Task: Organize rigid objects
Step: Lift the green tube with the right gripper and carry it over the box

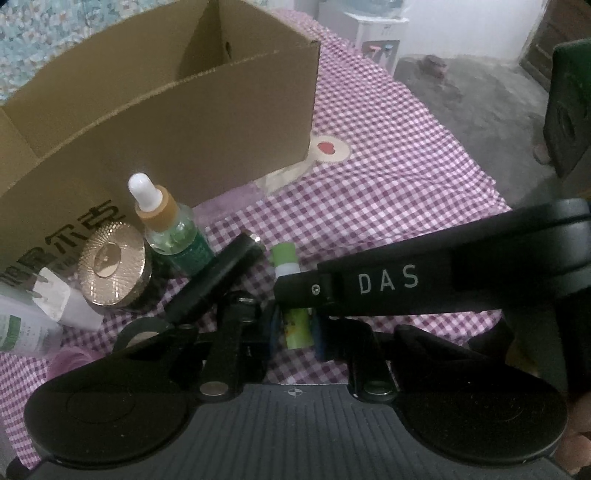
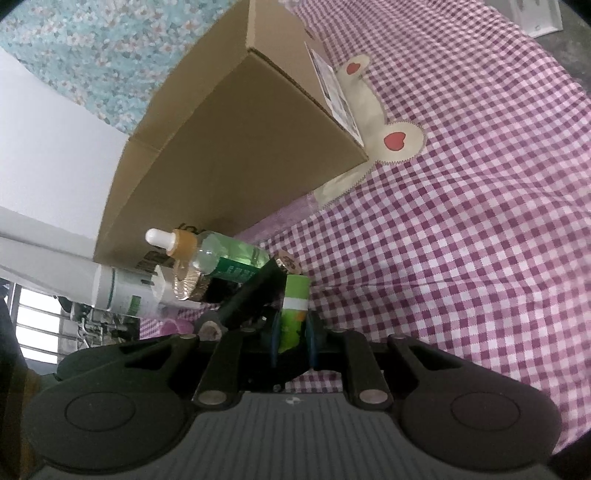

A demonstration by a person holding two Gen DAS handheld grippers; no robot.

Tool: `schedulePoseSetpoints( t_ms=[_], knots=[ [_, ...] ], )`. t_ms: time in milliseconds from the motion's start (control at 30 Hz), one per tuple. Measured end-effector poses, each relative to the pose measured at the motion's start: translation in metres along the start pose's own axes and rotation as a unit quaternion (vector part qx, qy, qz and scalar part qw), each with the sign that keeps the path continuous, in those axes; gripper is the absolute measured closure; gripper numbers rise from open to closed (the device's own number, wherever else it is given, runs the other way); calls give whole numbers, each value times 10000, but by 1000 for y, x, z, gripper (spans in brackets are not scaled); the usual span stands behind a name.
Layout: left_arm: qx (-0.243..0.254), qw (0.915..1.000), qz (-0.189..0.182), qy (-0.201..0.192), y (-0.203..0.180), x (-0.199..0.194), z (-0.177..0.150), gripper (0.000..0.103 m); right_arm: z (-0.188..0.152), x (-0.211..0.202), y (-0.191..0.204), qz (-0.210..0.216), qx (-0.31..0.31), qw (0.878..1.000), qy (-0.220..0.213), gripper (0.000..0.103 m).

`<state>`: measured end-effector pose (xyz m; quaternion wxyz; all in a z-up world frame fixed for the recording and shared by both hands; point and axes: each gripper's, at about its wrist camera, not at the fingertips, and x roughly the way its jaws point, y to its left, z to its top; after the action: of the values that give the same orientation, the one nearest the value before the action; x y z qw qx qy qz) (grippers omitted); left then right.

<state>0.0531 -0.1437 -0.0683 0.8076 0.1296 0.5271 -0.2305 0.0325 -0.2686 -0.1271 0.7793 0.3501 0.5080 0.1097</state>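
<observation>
Count: one green tube (image 1: 287, 258) with a white band, one dropper bottle (image 1: 168, 230) of green liquid (white bulb, tan collar), one jar with a ribbed gold lid (image 1: 110, 264), one white bottle (image 1: 22, 325) with green print lying flat, one open cardboard box (image 1: 177, 122).

Both tools are on the same green tube, which lies on the cloth just right of the bottle cluster and in front of the box. Left tool (image 1: 294, 328): clenched on the tube, blue pads pressing its lower end. Right tool (image 2: 291, 332): also grasping the tube, pads on both sides of its body; in the left view its black finger marked "DAS" crosses over the tube.

Dropper bottle, jar and white bottle are bunched together against the box's front wall.

Surface: purple-and-white checked cloth (image 1: 388, 192) with a cream appliqué carrying red hearts, partly under the box.

Room: bare grey floor (image 1: 480, 96) to the right, white unit (image 1: 376, 33) at the back, floral blue fabric (image 2: 92, 55) behind the box.
</observation>
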Motion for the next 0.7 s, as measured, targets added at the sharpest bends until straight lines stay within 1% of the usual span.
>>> schedulePoseSetpoints(
  t_ms=[167,367,567,700],
  knots=[
    [53,9996,-31,-265,-4,-22,-3,86,-4,-16,11,39,-34,9998,-183,87],
    [110,9970,6,-764,-4,-60,-5,86,-10,-43,42,49,-374,9979,-536,87],
    [76,9906,274,-1335,6,-109,-5,86,-8,-66,89,183,-903,9919,-878,87],
    [-67,9853,510,-1631,23,-130,3,86,2,-72,126,380,-1296,9857,-1011,87]
  ],
)
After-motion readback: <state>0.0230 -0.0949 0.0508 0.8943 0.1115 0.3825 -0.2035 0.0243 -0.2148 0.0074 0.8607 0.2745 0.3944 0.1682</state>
